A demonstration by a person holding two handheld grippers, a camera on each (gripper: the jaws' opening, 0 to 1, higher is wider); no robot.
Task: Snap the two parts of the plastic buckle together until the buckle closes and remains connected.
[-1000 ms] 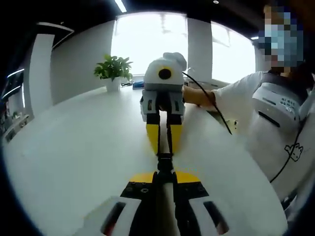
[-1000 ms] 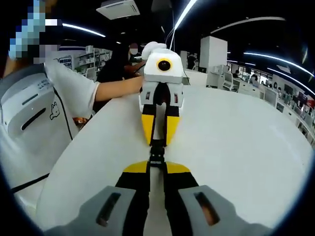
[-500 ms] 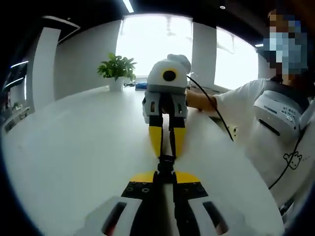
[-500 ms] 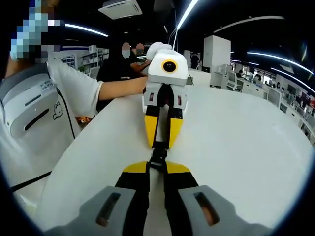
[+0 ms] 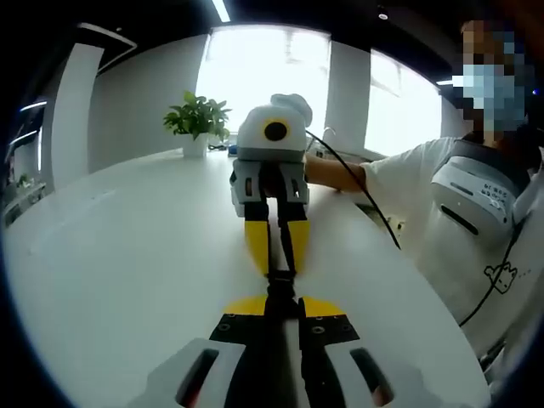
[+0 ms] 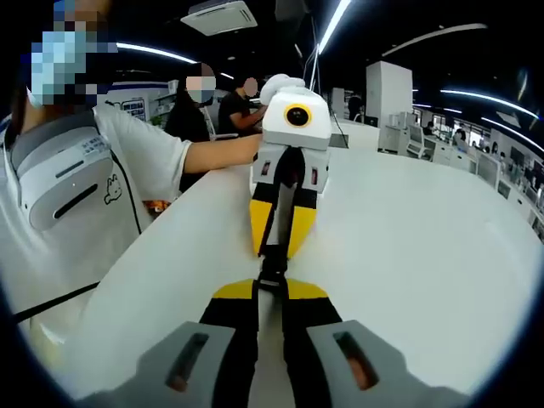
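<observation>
Now | two grippers: left gripper (image 5: 281, 299), right gripper (image 6: 272, 285) | one buckle (image 6: 272, 270), both clamped

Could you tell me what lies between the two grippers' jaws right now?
The black plastic buckle spans the gap in both gripper views, each end pinched by one gripper.

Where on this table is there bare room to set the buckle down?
The white table lies bare between the grippers and the potted plant, and in the right gripper view right of both grippers. Crowded: the middle, where both jaws clamp the buckle.

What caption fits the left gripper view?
Two grippers meet tip to tip over a white table, the black buckle clamped between them.
</observation>
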